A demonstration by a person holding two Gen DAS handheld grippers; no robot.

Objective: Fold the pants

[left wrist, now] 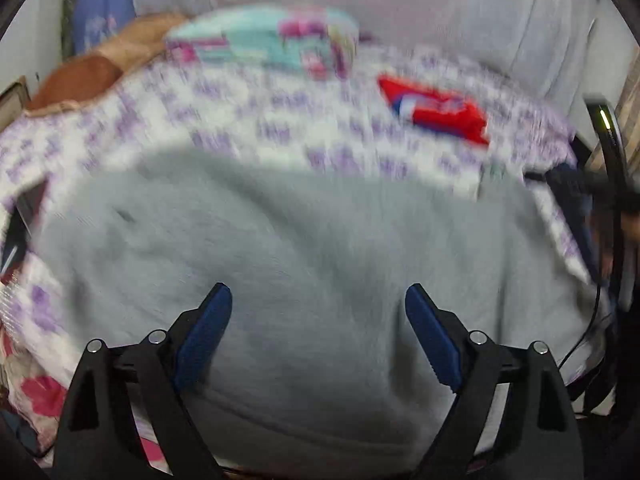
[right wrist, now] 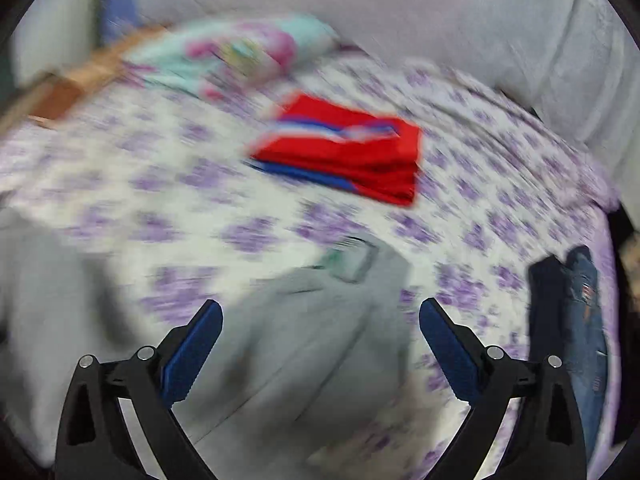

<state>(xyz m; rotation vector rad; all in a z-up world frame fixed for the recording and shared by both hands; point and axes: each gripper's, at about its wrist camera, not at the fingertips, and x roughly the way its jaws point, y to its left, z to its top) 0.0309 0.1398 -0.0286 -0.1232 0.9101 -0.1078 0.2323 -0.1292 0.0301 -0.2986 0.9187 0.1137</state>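
Observation:
Light grey pants lie spread on a bed with a white and purple flowered sheet. My left gripper is open and empty, just above the grey fabric. In the right wrist view the grey pants show one end with a small label, lying under and between my right gripper's fingers. My right gripper is open and empty above them. Both views are blurred by motion.
A folded red and blue garment lies on the sheet beyond the pants. A teal and pink pillow sits at the head of the bed. Dark jeans lie at the right edge. A grey wall is behind.

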